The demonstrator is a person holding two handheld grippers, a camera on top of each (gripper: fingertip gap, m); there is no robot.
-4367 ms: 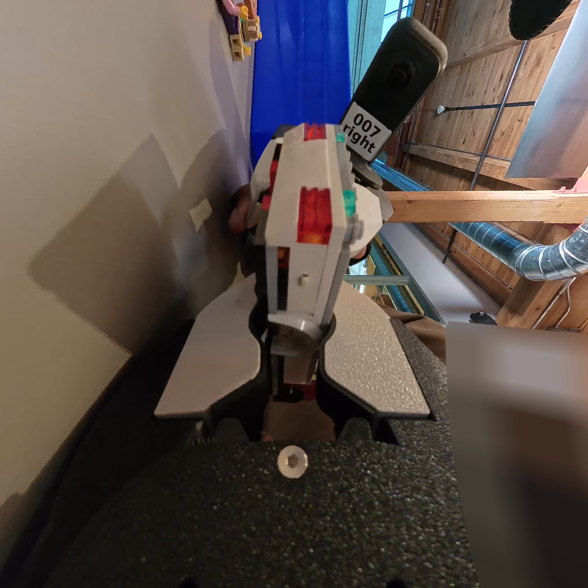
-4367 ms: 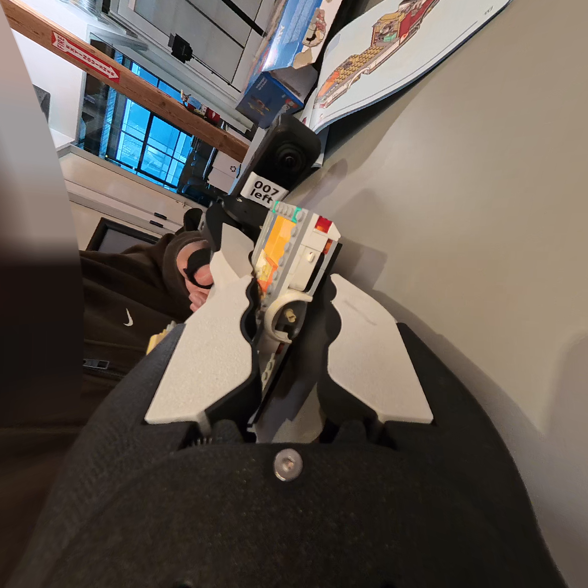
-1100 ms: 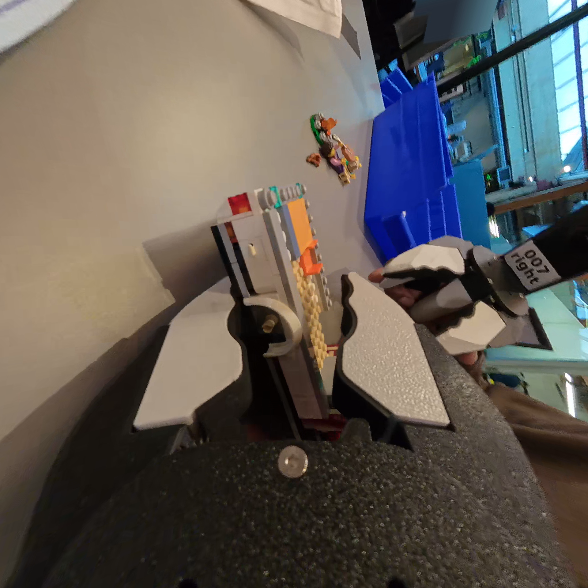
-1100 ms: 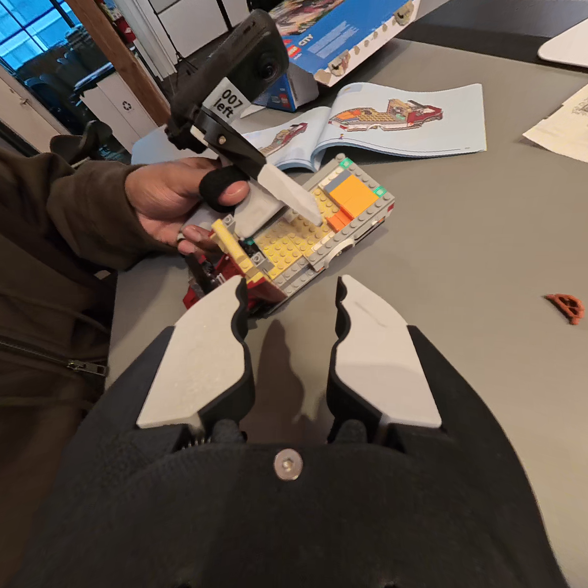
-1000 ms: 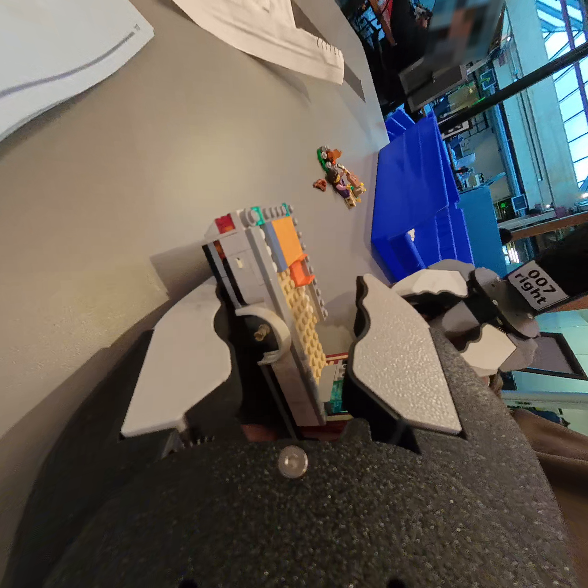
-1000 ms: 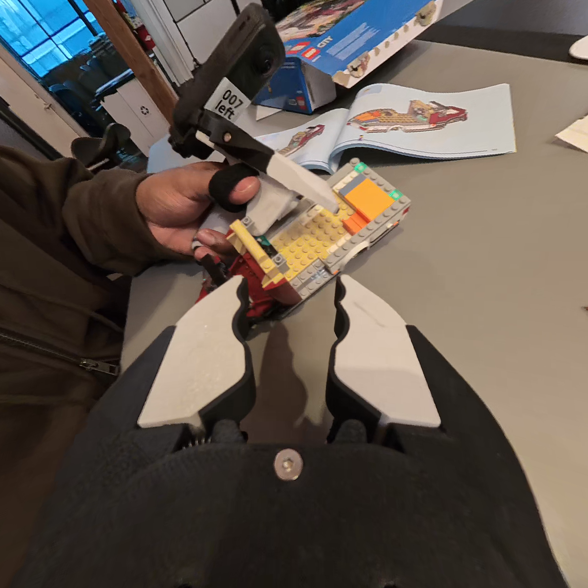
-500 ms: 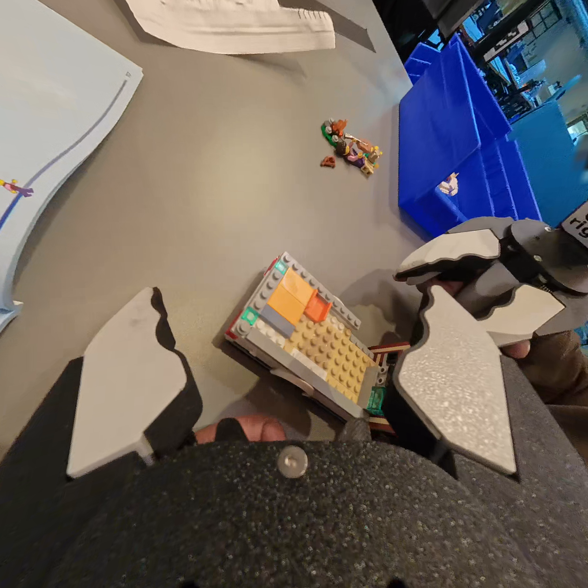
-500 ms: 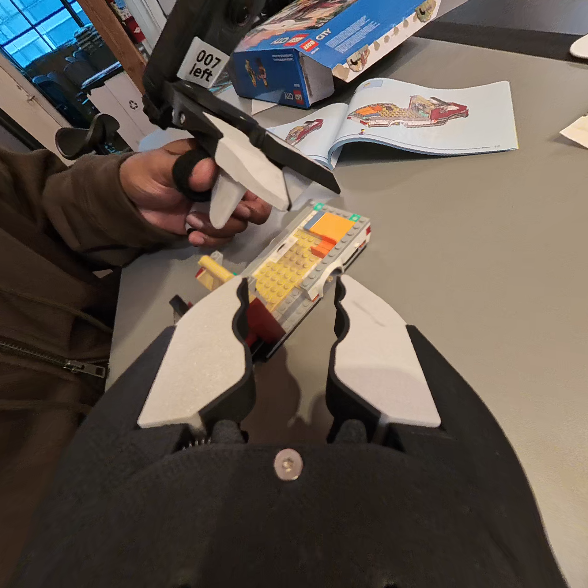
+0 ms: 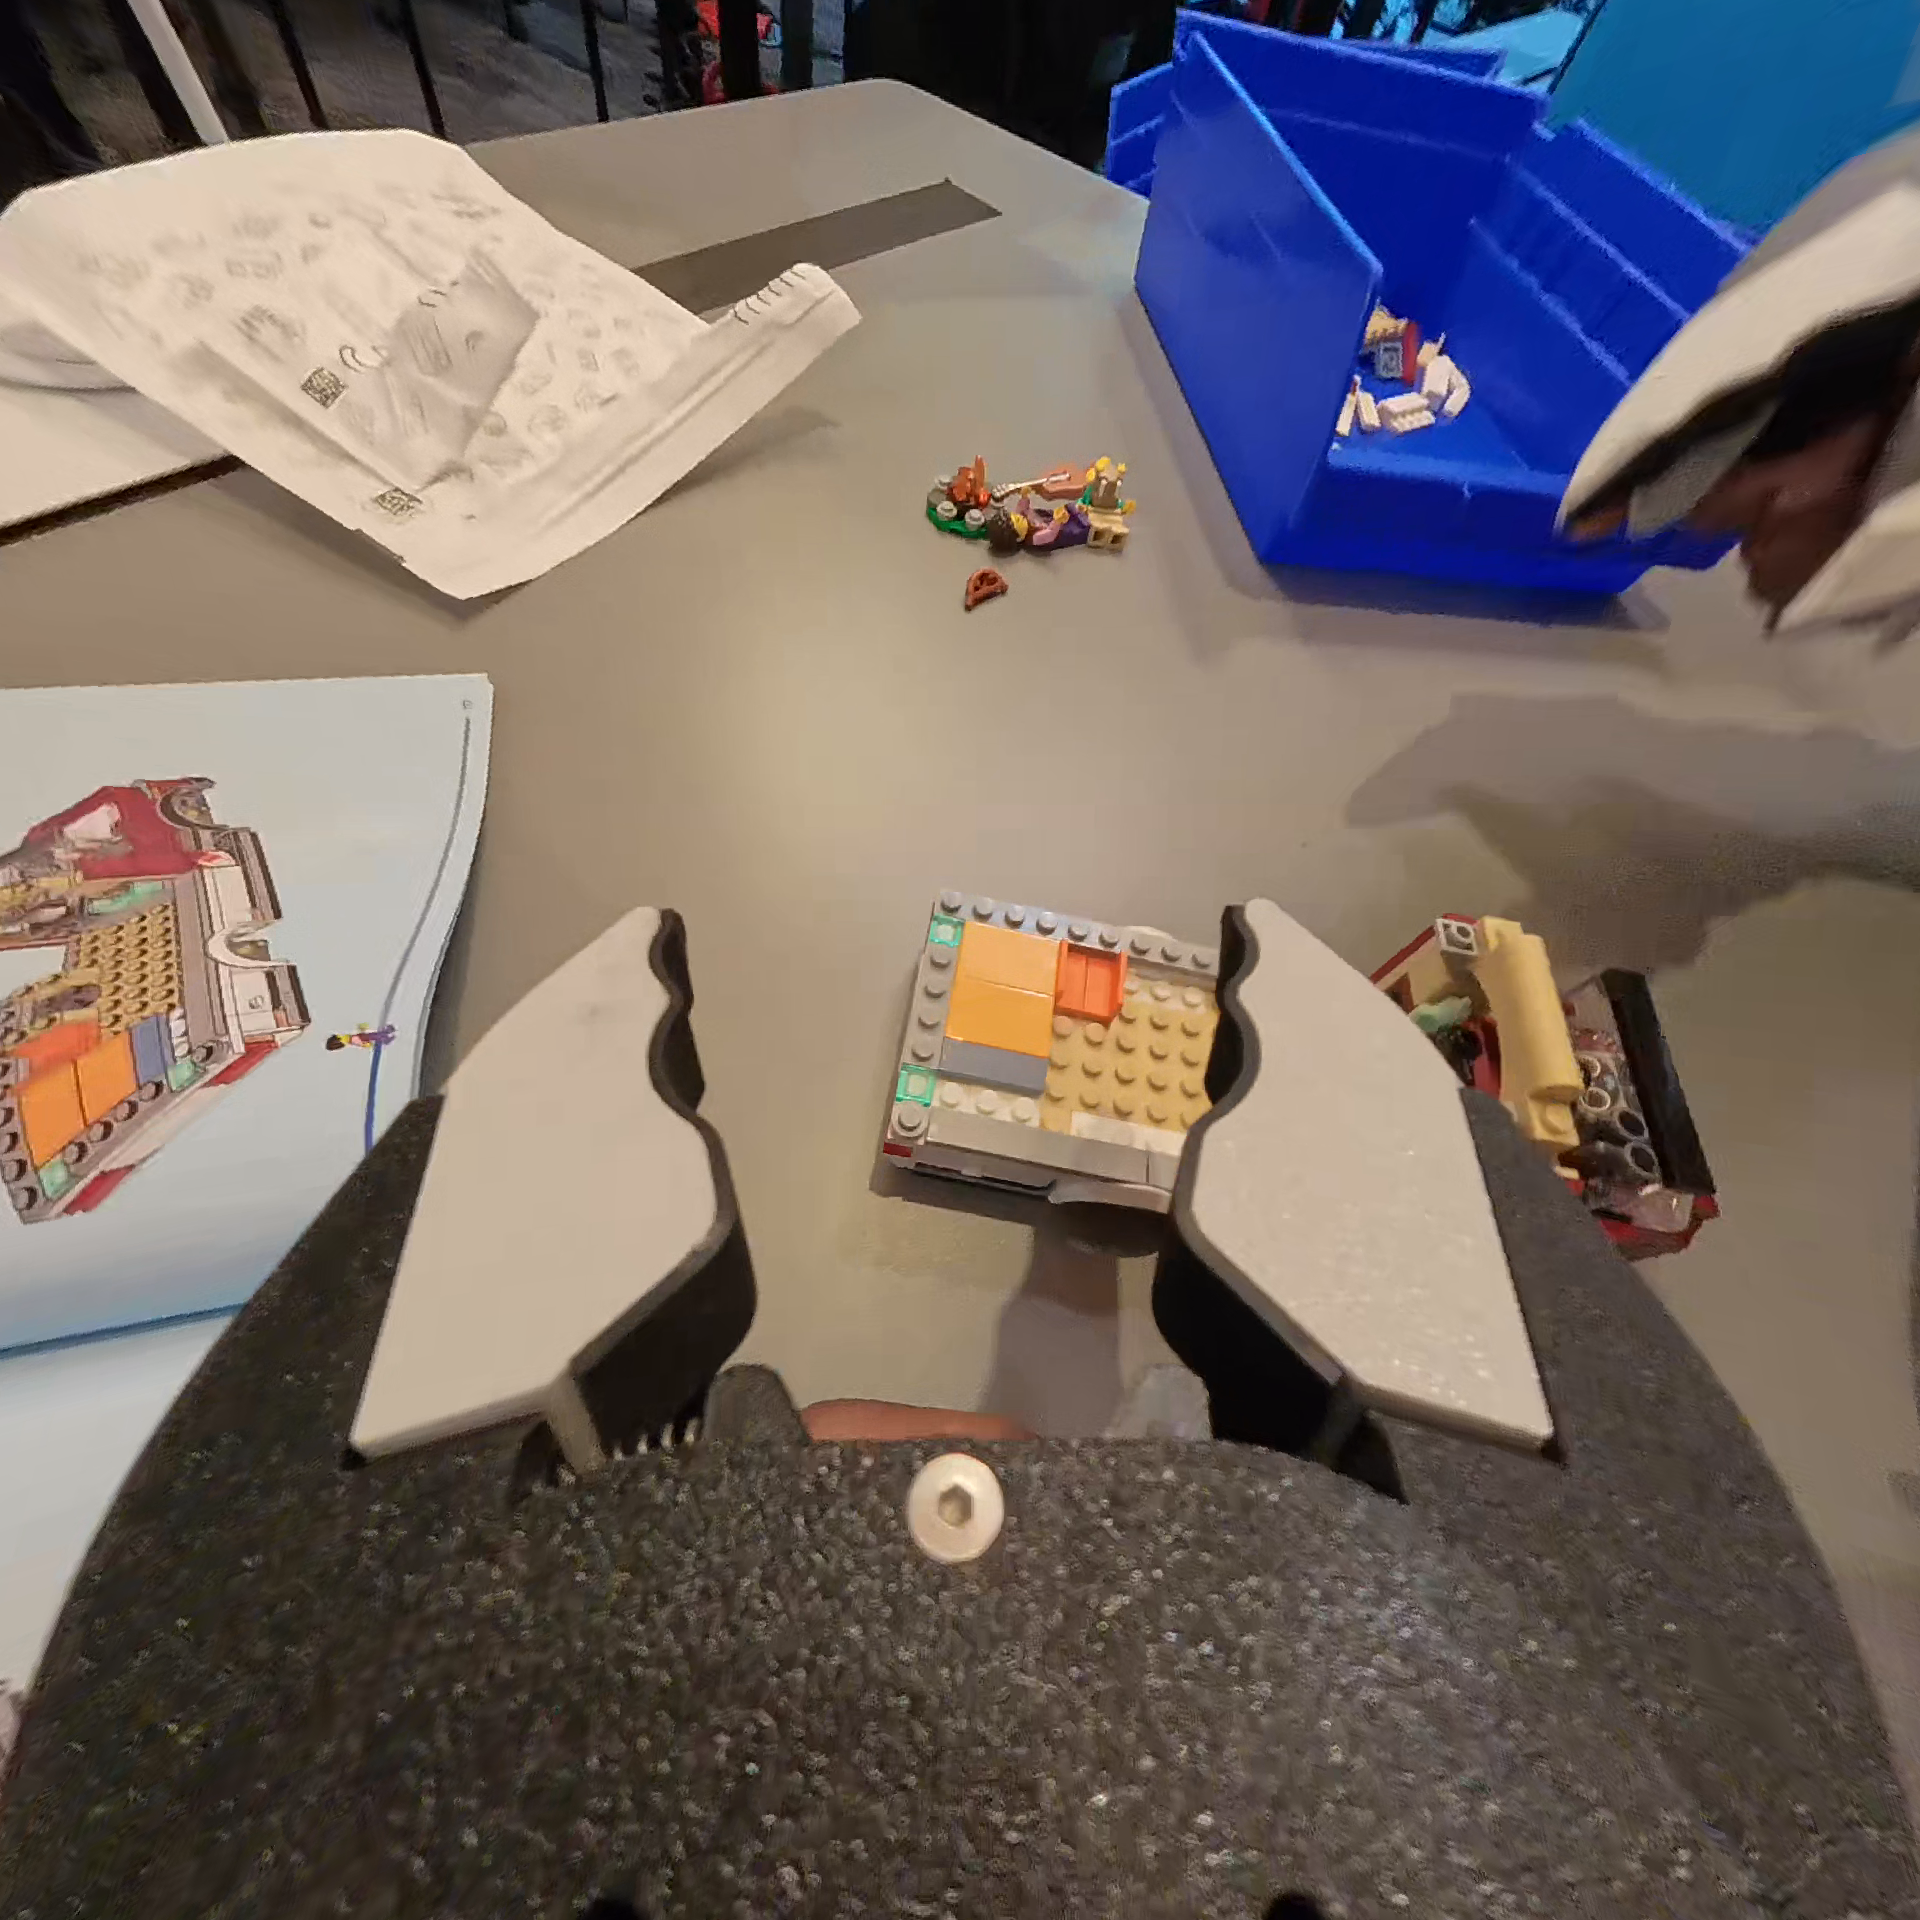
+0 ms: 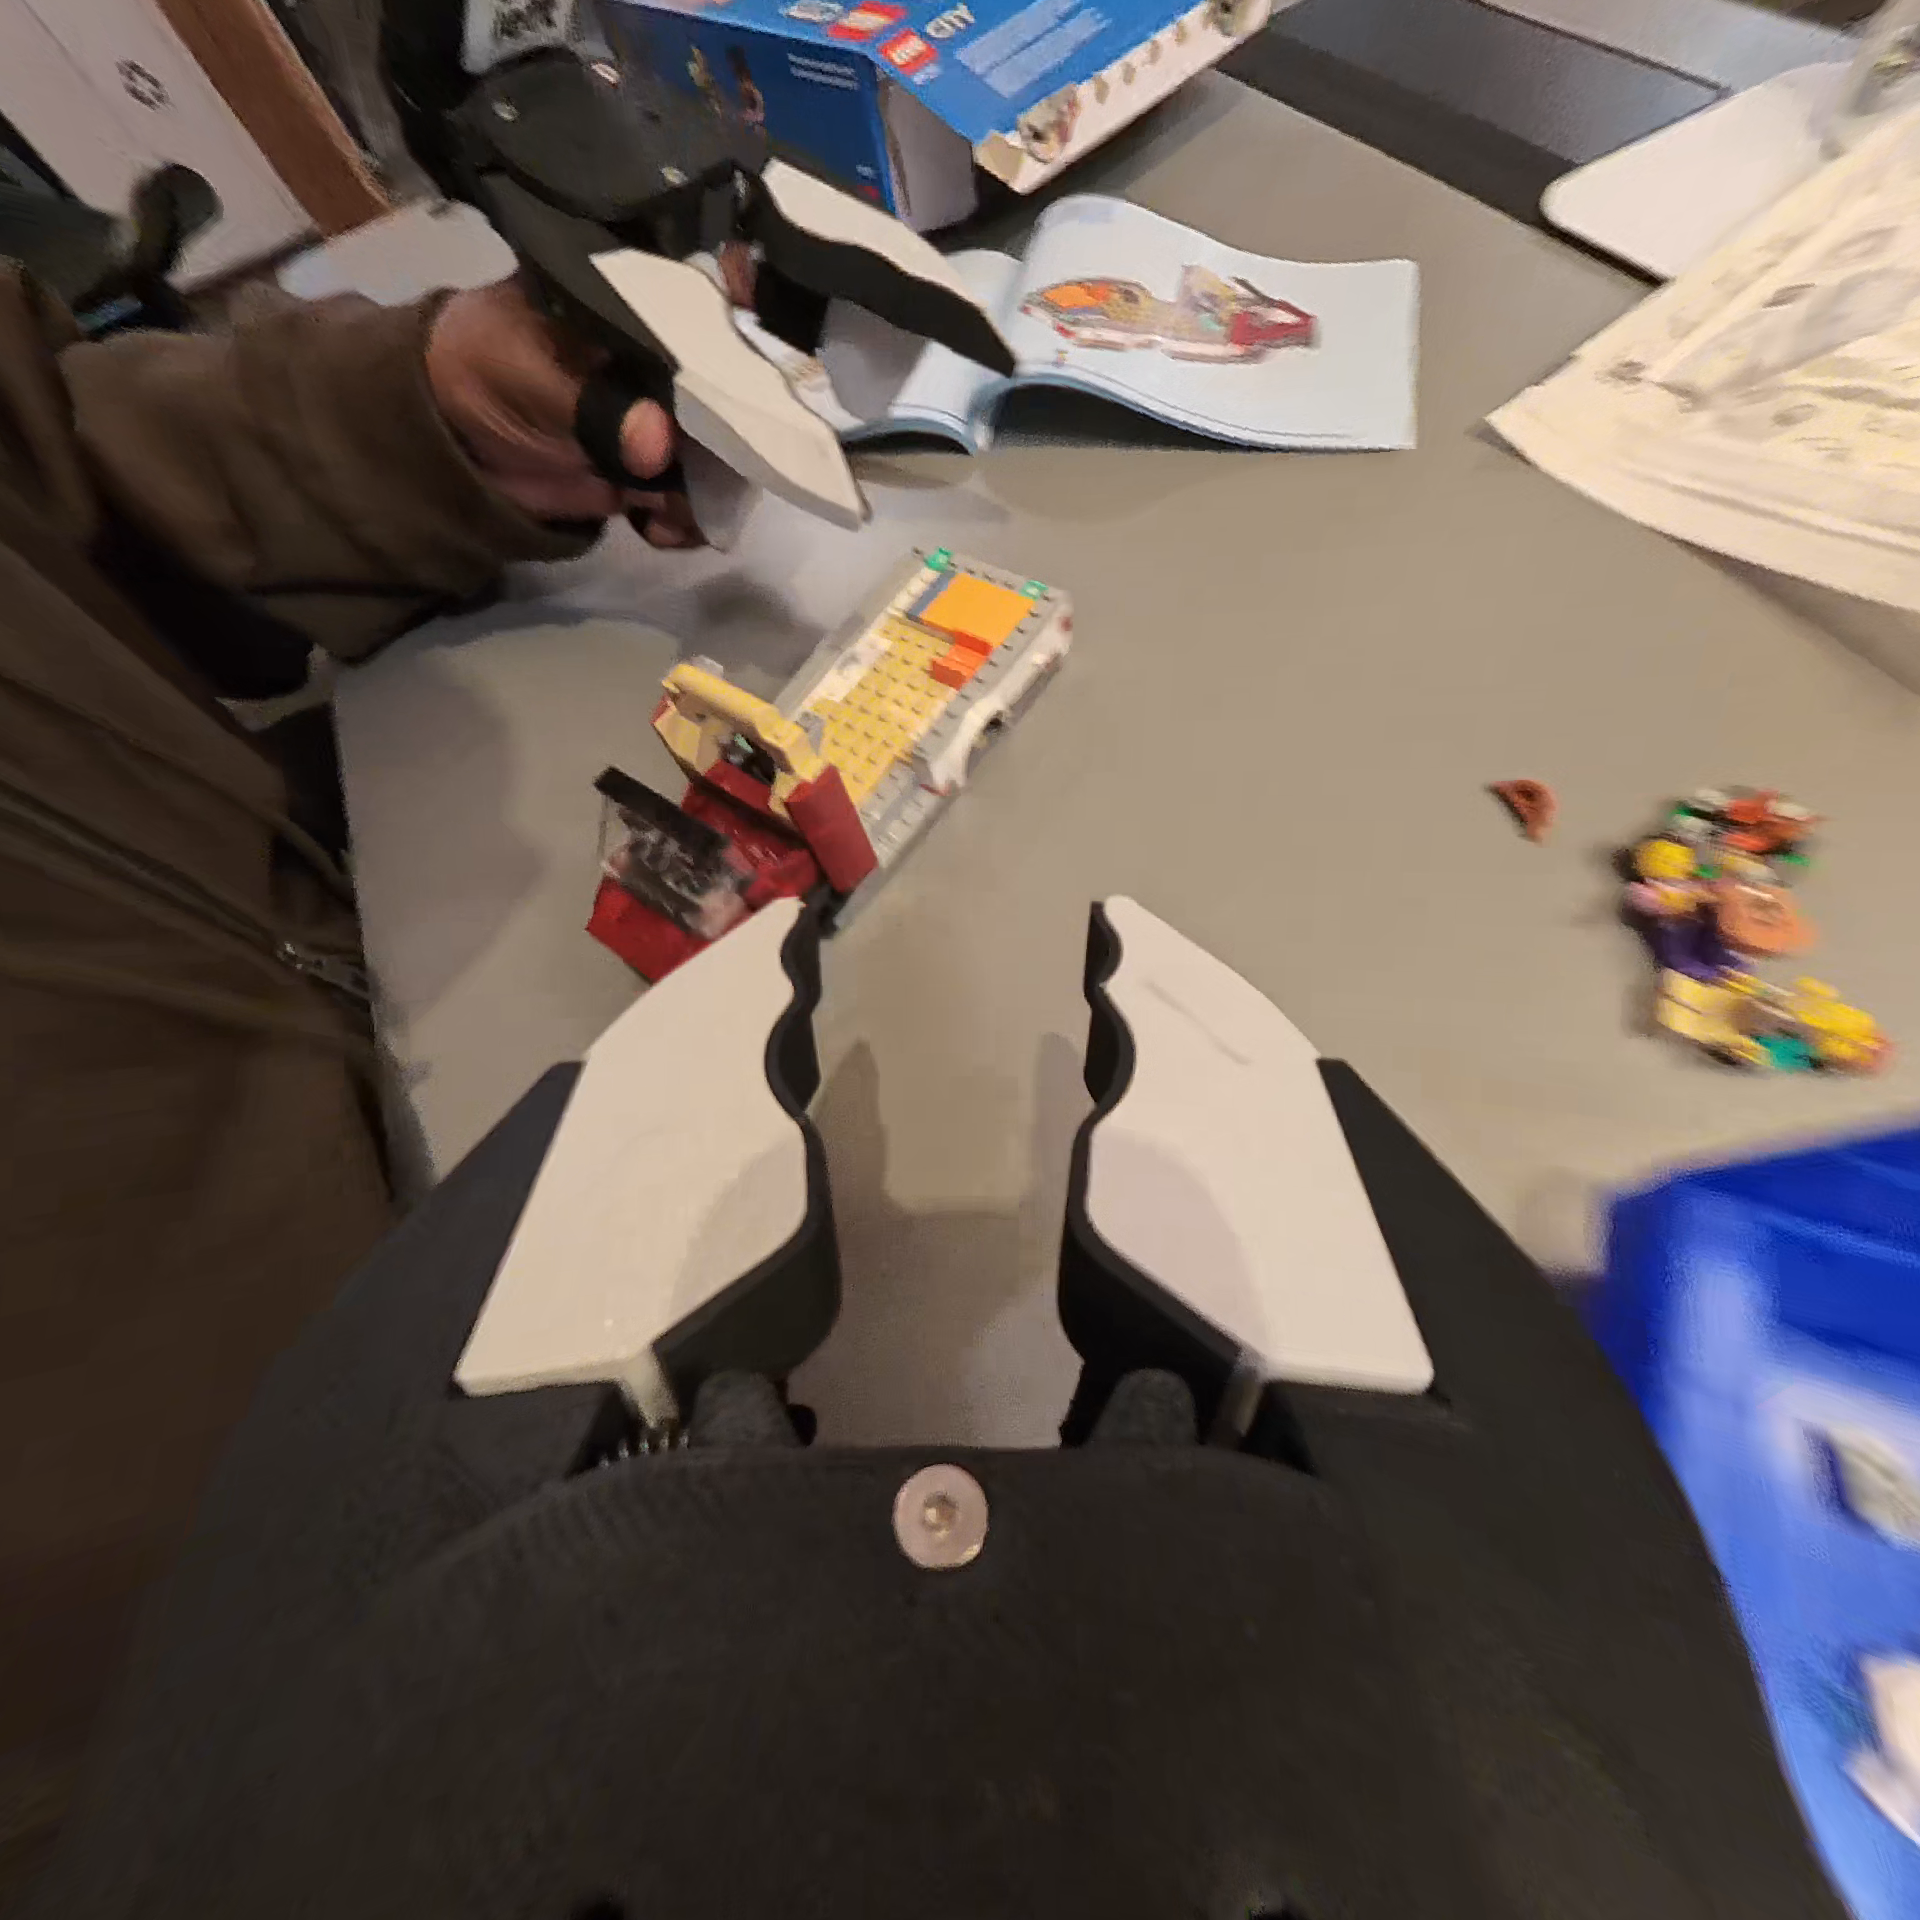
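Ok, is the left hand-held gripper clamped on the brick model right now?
No, the left hand-held gripper stands open above the brick model, which lies on the grey table.

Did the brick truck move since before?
Yes. The brick truck was up in the left gripper; now it lies flat on the grey table, below the open booklet.

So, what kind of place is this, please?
Probably a workshop or hobby table for building brick models: a half-built model lies on the grey table, beside an open booklet and a blue bin of loose bricks.
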